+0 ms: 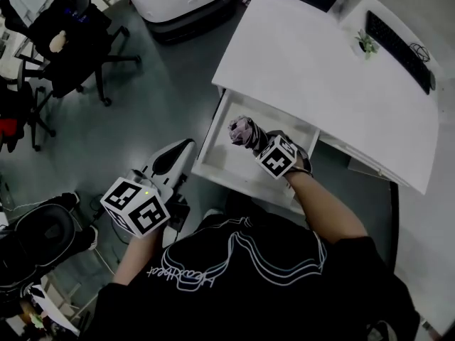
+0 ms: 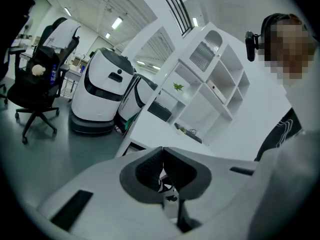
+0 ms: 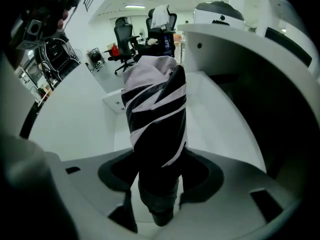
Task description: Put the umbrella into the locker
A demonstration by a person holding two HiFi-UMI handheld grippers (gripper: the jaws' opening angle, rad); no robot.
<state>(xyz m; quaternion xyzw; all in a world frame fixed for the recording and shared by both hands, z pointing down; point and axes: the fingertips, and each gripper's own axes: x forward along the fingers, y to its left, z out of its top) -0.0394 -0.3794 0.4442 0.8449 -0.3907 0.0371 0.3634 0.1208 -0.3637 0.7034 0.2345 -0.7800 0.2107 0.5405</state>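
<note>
Now, right gripper (image 3: pixel 159 170) tight on umbrella (image 3: pixel 154 111) over open drawer (image 1: pixel 222 149); left gripper (image 2: pixel 161 155) closed, empty.

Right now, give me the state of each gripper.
Left gripper: closed, empty.
Right gripper: closed on the folded umbrella.

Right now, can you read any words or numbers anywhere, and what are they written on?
"Heartbeat" (my best reading): cursive print, upside down in the head view, on the person's black shirt; not sharp.
Left marker cube and right marker cube: black-and-white squares only, no letters.
Keyboard on the white desk: keys too small to read.
Nothing else is readable.
</note>
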